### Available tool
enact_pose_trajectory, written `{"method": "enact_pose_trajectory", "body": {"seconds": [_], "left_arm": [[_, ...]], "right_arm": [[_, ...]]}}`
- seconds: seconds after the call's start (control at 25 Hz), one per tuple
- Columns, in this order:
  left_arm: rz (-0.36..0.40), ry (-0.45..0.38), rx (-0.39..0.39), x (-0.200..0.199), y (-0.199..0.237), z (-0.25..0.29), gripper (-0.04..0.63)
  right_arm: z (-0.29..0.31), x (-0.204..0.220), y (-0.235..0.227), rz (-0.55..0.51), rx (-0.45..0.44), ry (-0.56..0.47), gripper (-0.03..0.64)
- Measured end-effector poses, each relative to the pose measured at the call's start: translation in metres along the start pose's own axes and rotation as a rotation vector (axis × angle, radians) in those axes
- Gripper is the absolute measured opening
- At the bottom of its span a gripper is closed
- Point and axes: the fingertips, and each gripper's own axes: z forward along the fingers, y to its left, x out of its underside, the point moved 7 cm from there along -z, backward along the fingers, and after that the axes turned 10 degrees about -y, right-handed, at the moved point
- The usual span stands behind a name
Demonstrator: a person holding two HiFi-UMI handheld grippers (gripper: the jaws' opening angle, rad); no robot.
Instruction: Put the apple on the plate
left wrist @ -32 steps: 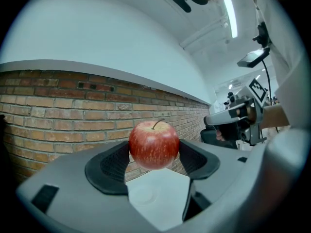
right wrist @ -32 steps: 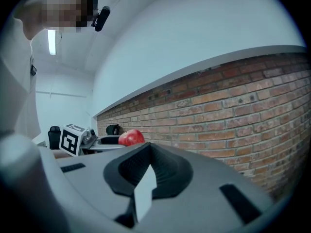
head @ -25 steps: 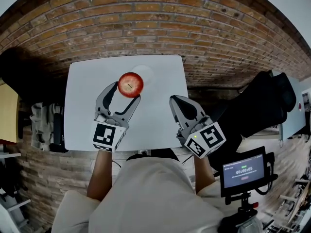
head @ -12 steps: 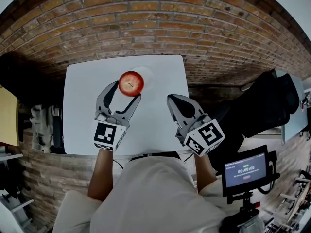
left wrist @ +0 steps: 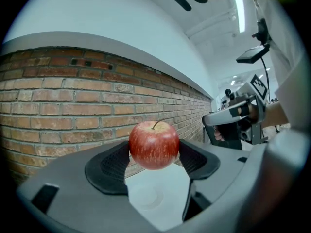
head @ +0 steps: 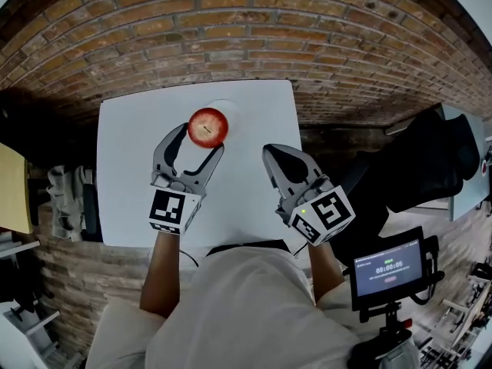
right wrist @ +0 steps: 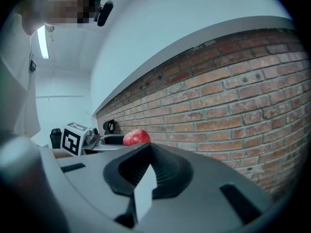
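Observation:
A red apple [head: 208, 126] hangs above the white table [head: 131, 175], with my left gripper [head: 201, 138] shut on it. In the left gripper view the apple [left wrist: 154, 144] sits between the two black pads [left wrist: 109, 168], stem up. The white plate [head: 231, 114] lies on the table just beyond and to the right of the apple, which overlaps its near-left edge. Below the apple the plate [left wrist: 146, 197] shows as a faint round outline. My right gripper [head: 274, 156] hovers shut and empty over the table's right part. From the right gripper [right wrist: 148, 152] view, the apple [right wrist: 136, 137] appears far to the left.
A brick wall [head: 246, 37] runs behind the table's far edge. A dark bag or chair [head: 419, 167] stands to the right of the table. A small screen on a stand [head: 388, 267] is at the lower right. Shelving [head: 65, 194] sits left of the table.
The left gripper has carried the apple slightly farther from me, toward the plate. The right gripper has stayed nearly in place, still shut.

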Motion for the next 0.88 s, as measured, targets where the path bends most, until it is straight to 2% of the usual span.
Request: {"method": "enact_pose_trajectory", "body": {"seconds": [0.28, 0.88], "left_arm": [[-0.022, 0.037, 0.008, 0.024, 0.015, 0.025, 0.328], [-0.041, 0.096, 0.017, 0.057, 0.024, 0.045, 0.33]], "right_arm": [[0.024, 0.015, -0.021, 0.075, -0.012, 0.056, 0.003], [0.031, 0.027, -0.036, 0.106, 0.02, 0.078, 0.003]]}}
